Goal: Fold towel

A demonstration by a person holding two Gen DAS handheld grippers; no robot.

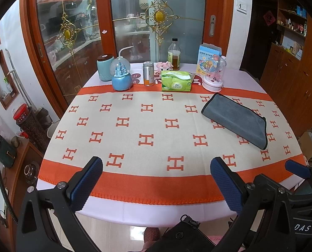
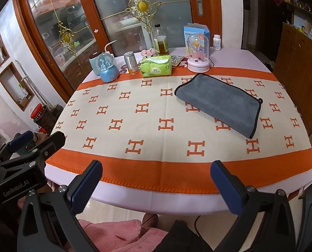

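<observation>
Lying folded: one towel; two grippers, jaws apart, empty.

Both wrist views look from the near table edge toward 12 o'clock, sharing the whole tabletop.

I see towel: grey plush cloth, matt, black stitched trim. Table runner: woven cloth, matt. My left gripper pads: blue textured rubber; frame black matt plastic. Bottle at far edge: glossy glass.
</observation>
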